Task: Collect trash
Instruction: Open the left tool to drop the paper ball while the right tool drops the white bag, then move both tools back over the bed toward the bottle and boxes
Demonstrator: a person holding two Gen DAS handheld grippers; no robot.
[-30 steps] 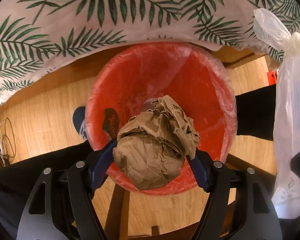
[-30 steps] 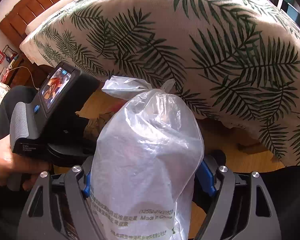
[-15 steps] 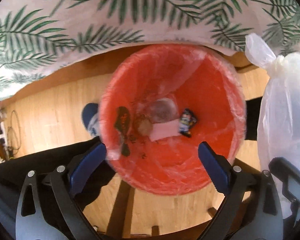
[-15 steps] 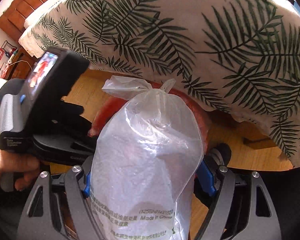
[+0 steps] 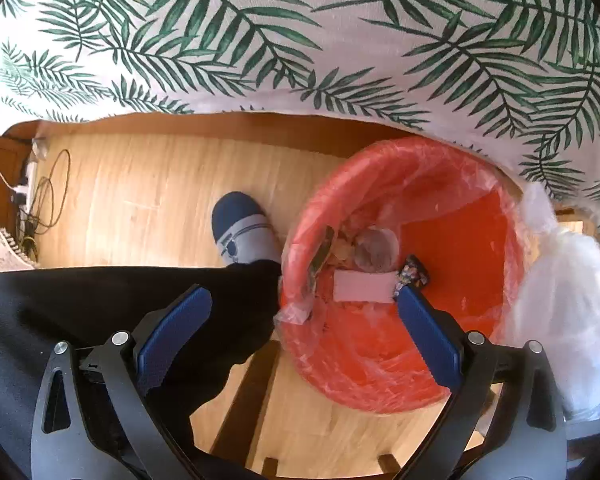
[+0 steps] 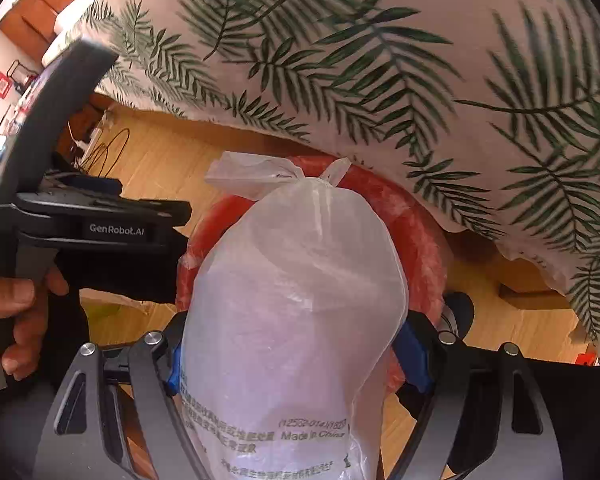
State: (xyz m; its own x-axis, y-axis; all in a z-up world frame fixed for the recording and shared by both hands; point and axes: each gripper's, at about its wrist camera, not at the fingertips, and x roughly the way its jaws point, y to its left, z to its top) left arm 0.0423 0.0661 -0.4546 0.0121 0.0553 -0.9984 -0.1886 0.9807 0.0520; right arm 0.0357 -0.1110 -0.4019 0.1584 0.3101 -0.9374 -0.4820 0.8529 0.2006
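Observation:
A red bin (image 5: pixel 472 344) lined with clear plastic stands on the wood floor; it also shows in the right wrist view (image 6: pixel 416 236) behind the bag. Several trash pieces lie in its bottom, among them a white card (image 5: pixel 362 286). The brown paper ball is not visible. My left gripper (image 5: pixel 304 320) is open and empty, over the bin's left rim. My right gripper (image 6: pixel 292 348) is shut on a knotted white plastic bag (image 6: pixel 296 320), held above the bin; the bag also shows in the left wrist view (image 5: pixel 560 320) at the bin's right edge.
A leaf-print cloth (image 5: pixel 300 32) hangs over the bin's far side. A foot in a blue-grey slipper (image 5: pixel 244 228) stands left of the bin. Cables (image 5: pixel 40 200) lie at the far left. A dark wooden bar (image 5: pixel 244 396) lies below.
My left gripper opened and let go of the crumpled brown paper, then moved left off the bin's centre. My right gripper brought the white bag closer over the bin.

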